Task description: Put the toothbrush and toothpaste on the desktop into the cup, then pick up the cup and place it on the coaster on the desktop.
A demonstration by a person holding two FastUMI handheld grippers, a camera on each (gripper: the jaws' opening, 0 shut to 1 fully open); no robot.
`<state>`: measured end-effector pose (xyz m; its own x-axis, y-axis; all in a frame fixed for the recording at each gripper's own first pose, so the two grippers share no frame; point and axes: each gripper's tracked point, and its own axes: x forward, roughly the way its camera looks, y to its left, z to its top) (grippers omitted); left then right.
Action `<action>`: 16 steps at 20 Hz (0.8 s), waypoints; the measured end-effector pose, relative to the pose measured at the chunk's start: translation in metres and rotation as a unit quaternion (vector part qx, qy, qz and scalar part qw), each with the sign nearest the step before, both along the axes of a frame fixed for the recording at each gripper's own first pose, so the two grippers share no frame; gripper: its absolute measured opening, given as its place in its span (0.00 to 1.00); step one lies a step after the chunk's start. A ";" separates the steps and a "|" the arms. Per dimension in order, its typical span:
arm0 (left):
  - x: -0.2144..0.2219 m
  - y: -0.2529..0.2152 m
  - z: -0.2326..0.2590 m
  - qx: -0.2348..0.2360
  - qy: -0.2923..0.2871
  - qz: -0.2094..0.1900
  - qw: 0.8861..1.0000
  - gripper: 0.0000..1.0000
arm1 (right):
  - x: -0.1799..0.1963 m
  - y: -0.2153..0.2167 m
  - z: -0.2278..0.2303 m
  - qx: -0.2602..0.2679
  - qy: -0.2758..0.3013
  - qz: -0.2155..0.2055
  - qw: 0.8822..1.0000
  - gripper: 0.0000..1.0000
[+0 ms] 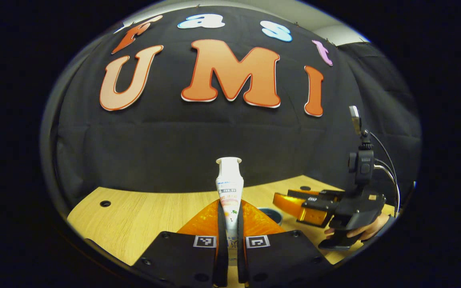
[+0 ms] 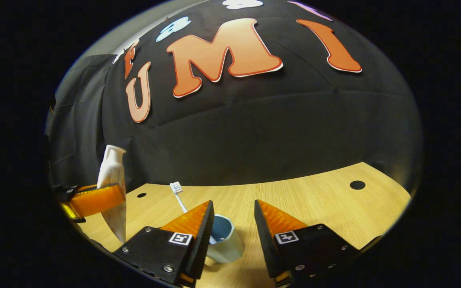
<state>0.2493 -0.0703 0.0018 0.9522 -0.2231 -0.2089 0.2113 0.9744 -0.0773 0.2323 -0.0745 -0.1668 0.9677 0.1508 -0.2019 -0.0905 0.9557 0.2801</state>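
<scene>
Two tongs: one per hand, both above the wooden desktop (image 2: 314, 208).
Left tongs (image 1: 230, 244): closed narrow on the toothpaste (image 1: 229, 188); both fingers press the tube's lower part, cap end up. Held upright probably so it can drop straight into the cup.
Toothpaste pos.: between the left fingers in left gripper view; in right gripper view it (image 2: 111, 172) stands at far left, lifted off the desktop, its flat end pointing down.
Right tongs (image 2: 233, 234): wide open, nothing between the fingers. Seen from the left gripper view it (image 1: 294, 204) hovers to the right, a hand (image 1: 364, 230) under its body.
Cup (image 2: 224, 238): pale blue, on the desktop just in front of the right tongs, partly behind its left finger; looks a bit tilted, but fisheye, cannot tell for sure.
Toothbrush (image 2: 178, 196): already in the cup, bristle head up, leaning away from the right tongs.
Coaster: cannot tell which thing it is.
Step, my judgement: approx. half done; toothpaste goes in next. Right tongs probably wait near the cup to steady it or to lift it after.
Risk: tube may knock the brush or tip the light cup.
</scene>
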 end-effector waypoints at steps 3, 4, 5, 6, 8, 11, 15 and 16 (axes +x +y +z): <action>0.029 -0.012 -0.002 -0.036 -0.045 -0.006 0.998 0.13 | -0.012 -0.016 0.007 0.000 -0.003 -0.010 1.000 0.81; 0.039 -0.013 -0.002 -0.045 -0.057 -0.007 0.997 0.13 | -0.016 -0.022 0.012 0.002 -0.004 -0.015 1.000 0.88; 0.046 -0.014 -0.005 -0.050 -0.065 -0.017 0.997 0.13 | -0.020 -0.028 0.014 0.005 -0.007 -0.020 1.000 0.90; 0.050 -0.016 -0.007 -0.056 -0.072 -0.023 0.996 0.13 | -0.022 -0.034 0.018 0.009 -0.008 -0.025 1.000 0.94; 0.063 -0.017 -0.008 -0.067 -0.090 -0.031 0.993 0.13 | -0.029 -0.045 0.021 0.005 -0.010 -0.034 0.999 0.96; 0.082 -0.019 -0.010 -0.078 -0.114 -0.038 0.990 0.13 | -0.038 -0.063 0.026 -0.003 -0.016 -0.050 0.999 0.97; 0.095 -0.035 -0.026 -0.081 -0.109 -0.046 0.990 0.13 | -0.046 -0.079 0.027 -0.002 -0.016 -0.062 0.998 0.98; 0.098 -0.037 -0.033 -0.083 -0.105 -0.044 0.990 0.13 | -0.047 -0.081 0.026 -0.005 -0.014 -0.062 0.998 0.98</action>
<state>0.3477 -0.1078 -0.0308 0.9462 -0.3213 0.0372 0.3226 0.9293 -0.1796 0.1854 -0.1557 -0.1408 0.9842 0.0274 -0.1747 0.0211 0.9626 0.2700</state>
